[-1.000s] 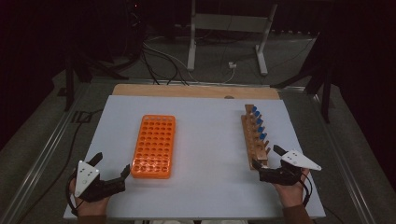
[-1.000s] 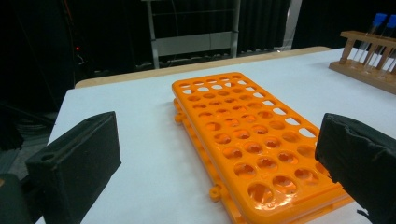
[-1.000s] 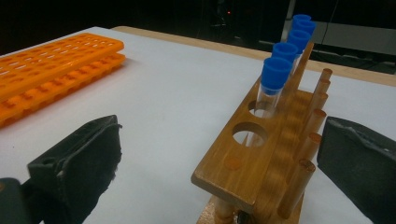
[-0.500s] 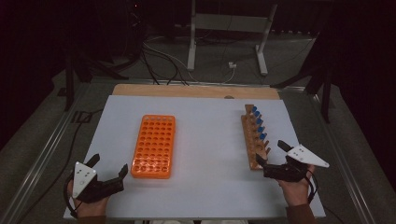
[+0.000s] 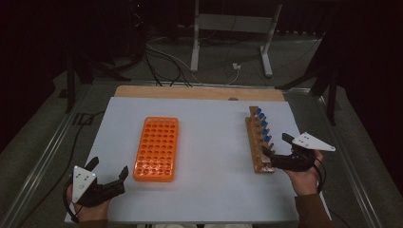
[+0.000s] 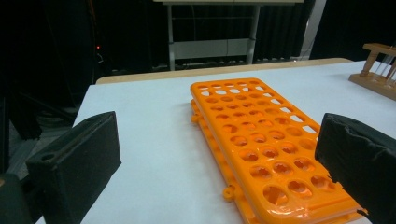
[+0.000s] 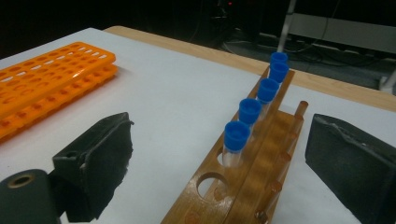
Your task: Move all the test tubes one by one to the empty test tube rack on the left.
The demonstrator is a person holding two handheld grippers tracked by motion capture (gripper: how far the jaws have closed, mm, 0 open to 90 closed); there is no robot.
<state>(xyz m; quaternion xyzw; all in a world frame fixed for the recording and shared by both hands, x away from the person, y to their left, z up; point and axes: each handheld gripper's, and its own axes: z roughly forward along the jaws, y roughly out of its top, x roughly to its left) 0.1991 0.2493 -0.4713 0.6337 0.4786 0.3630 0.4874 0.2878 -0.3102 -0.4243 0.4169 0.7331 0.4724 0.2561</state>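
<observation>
Wooden rack: it stands on the right part of the white table, its long side running from near to far. In the right gripper view it lies between the two black jaws, which do not touch it.
Blue-capped tubes: five tubes stand upright in one row in the wooden rack, from its middle to its far end. In the right gripper view the nearest hole of the row is empty, and the nearest tube is just behind it.
Right gripper: a hand holds it at the near right end of the wooden rack, and it points left toward the rack. Its jaws stand wide apart and grip nothing, though they have just been closing a little, with the near end of the rack between them.
Left gripper: a hand holds it at the near left corner of the table, just beside the near left corner of the orange rack. Its jaws are spread wide with nothing held.
Orange rack: it lies flat on the left part of the table, well apart from the wooden rack. In the left gripper view its holes are all empty.
Grey plates: one three-cornered plate sits on top of each gripper.
</observation>
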